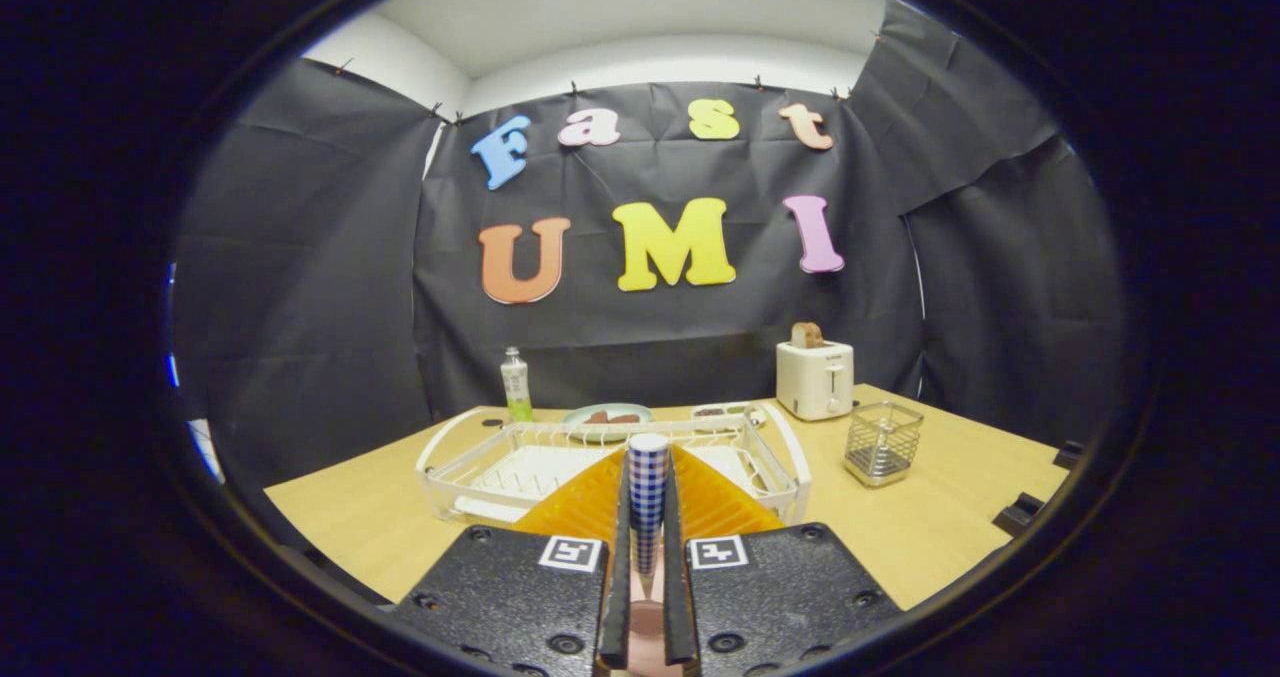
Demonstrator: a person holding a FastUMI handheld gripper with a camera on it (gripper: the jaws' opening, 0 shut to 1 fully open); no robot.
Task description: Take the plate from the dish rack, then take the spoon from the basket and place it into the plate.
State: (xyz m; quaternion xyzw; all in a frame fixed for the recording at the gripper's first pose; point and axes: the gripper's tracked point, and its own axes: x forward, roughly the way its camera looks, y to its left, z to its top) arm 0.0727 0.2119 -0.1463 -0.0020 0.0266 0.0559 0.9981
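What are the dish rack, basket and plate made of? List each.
Dish rack: likely white coated wire, thin bars. Basket: seemingly bare metal mesh, grey see-through grid. Plate: probably orange plastic, ribbed, glossy. Gripper shut on the spoon, checked handle.

- A staged recording booth dressed as a kitchen corner — creased black cloth wall [300, 287] pinned up around a pale wooden table [950, 517].
- White plaster wall [660, 62] and ceiling show above the cloth.
- Kitchen props: white two-slot toaster [814, 379] holding bread, white wire dish rack [470, 467], square wire-mesh basket [882, 442], small clear bottle [515, 384].
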